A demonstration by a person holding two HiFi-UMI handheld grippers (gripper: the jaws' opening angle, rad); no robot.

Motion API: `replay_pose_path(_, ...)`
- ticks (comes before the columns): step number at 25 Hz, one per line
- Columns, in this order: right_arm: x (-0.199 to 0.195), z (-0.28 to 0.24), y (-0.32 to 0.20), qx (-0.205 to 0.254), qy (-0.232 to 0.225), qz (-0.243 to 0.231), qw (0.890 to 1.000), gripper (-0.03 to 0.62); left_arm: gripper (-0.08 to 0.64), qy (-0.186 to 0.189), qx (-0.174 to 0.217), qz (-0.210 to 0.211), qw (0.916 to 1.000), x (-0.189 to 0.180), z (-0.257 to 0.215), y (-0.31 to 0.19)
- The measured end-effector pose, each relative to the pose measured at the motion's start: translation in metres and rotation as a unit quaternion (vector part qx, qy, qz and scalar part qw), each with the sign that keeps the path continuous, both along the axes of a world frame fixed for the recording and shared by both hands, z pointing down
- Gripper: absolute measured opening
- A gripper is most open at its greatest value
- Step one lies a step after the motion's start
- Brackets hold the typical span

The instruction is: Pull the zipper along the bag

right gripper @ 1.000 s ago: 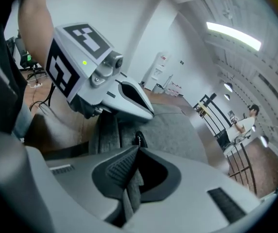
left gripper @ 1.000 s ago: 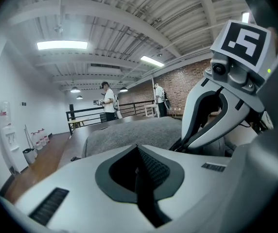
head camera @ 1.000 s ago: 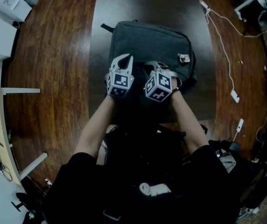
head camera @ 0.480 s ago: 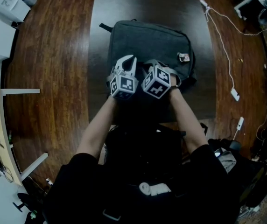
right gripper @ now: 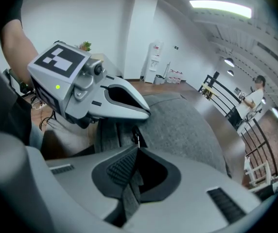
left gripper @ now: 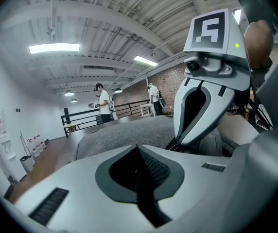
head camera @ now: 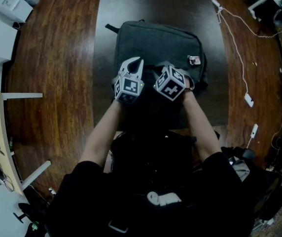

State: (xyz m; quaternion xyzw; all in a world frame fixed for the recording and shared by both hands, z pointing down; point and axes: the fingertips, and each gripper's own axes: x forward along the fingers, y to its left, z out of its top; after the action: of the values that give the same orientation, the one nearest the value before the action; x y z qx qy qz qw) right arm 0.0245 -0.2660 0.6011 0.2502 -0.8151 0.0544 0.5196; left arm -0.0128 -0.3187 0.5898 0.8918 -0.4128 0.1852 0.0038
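Saw a dark grey fabric bag [head camera: 156, 41] lying flat on the long dark wooden counter [head camera: 131, 4]. Noted bare counter running on well beyond the bag's far edge. Noted also a band of bare counter along the bag's left side and a narrower band along its right, before the drop to the brown plank floor [head camera: 57, 58].

Found both grippers side by side over the near part of the bag, close together yet apart. Found the left gripper [head camera: 139, 61] with its jaws pressed tip to tip. Made out only a dark seam between the pads, so could not tell whether any cloth sat there.

Found the right gripper [right gripper: 135, 148] with its jaws clamped on a grey fabric strip [right gripper: 128, 195] running back between the pads. Saw a small metal zipper pull [right gripper: 135, 140] just ahead of the tips, against the bag's grey cloth.

Spotted a small pale tag [head camera: 194, 60] near the bag's right edge, just beyond the right gripper. Spotted a white cable [head camera: 234, 43] on the floor, well clear of the counter's right edge.
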Motion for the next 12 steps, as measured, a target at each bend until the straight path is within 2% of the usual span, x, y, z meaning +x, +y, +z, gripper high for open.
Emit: replay_pose_path(12, 0.024, -0.004, 0.006, 0.005, -0.007, 0.012, 1.0, 0.012, -0.003, 0.008, -0.005, -0.002, 1.0, -0.002, 0.0, 0.0)
